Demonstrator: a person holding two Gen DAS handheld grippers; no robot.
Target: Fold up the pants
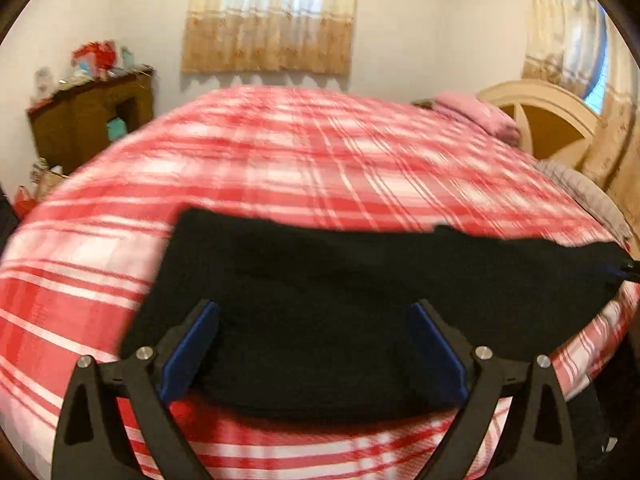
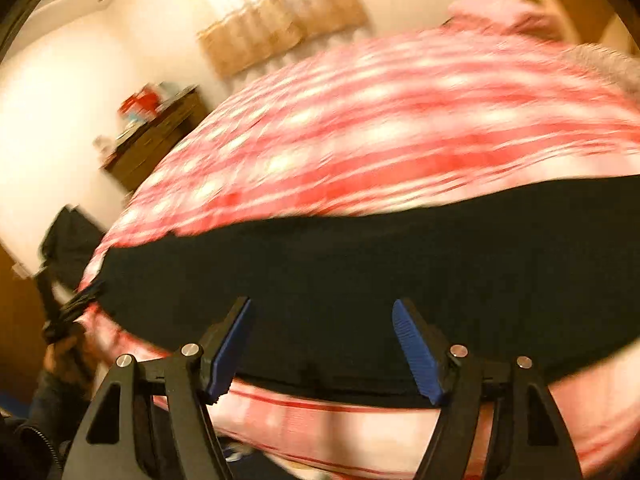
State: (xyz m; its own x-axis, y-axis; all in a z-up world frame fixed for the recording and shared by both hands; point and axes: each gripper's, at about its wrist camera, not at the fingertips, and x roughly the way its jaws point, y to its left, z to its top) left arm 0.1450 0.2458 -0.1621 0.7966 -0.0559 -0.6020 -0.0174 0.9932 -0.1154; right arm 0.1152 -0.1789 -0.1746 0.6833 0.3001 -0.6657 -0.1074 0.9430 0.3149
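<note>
In the left wrist view, the black pants [image 1: 360, 300] lie flat on the red-and-white plaid bedspread [image 1: 300, 160], near its close edge, stretching off to the right. The left gripper [image 1: 316, 344] hangs over the pants with its blue-padded fingers [image 1: 192, 352] spread wide, one on each side of a stretch of cloth; it grips nothing, and whether the pads brush the fabric cannot be told. Beyond the pants, a pink pillow [image 1: 476, 114] sits by the cream headboard [image 1: 544, 120], and a brown cabinet [image 1: 92, 116] stands off the bedspread's far left corner. In the blurred right wrist view, the pants [image 2: 360, 272] run as a dark band across the bedspread [image 2: 380, 128]. The right gripper [image 2: 324, 348] is likewise released, fingers [image 2: 416, 352] wide apart above the pants' near edge, clamping nothing.
</note>
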